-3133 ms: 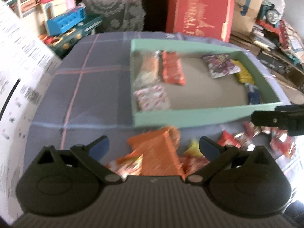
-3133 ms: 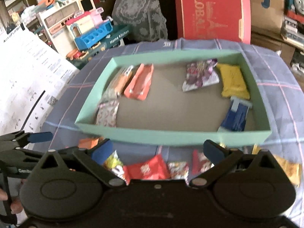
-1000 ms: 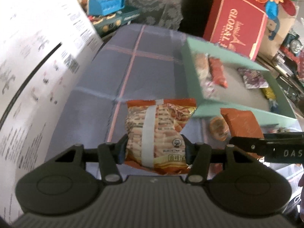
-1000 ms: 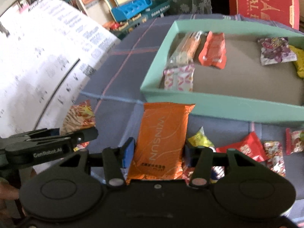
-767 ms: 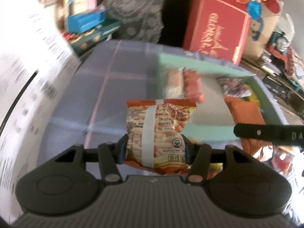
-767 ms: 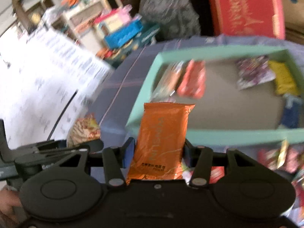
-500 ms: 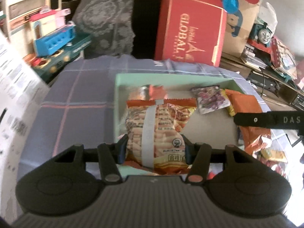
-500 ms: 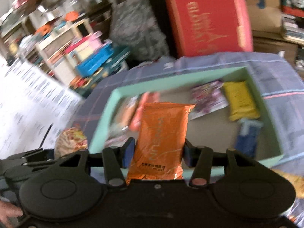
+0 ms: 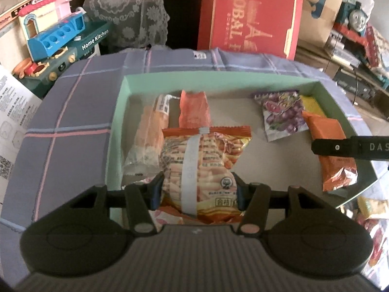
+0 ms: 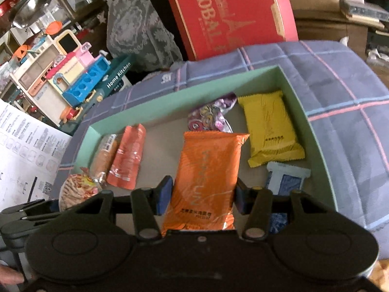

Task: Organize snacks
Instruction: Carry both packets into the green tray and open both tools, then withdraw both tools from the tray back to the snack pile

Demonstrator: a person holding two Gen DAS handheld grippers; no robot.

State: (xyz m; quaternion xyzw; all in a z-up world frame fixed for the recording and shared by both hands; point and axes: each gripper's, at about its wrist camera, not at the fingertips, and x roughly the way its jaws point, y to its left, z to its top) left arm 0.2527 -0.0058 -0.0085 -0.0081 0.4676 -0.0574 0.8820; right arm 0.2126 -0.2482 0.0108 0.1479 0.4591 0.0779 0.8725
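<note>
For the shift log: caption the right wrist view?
Right gripper holds orange packet over green tray.

Blue packet point(image 10: 282, 187) half hidden behind hand-held gripper point(image 10: 203, 193).

Both held packets point(image 9: 204, 168) point(image 10: 206, 177) now hang over the green tray point(image 9: 116, 126).

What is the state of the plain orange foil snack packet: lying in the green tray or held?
Held. The plain orange foil snack packet sits clamped between the right gripper pads, above the green tray.
</note>
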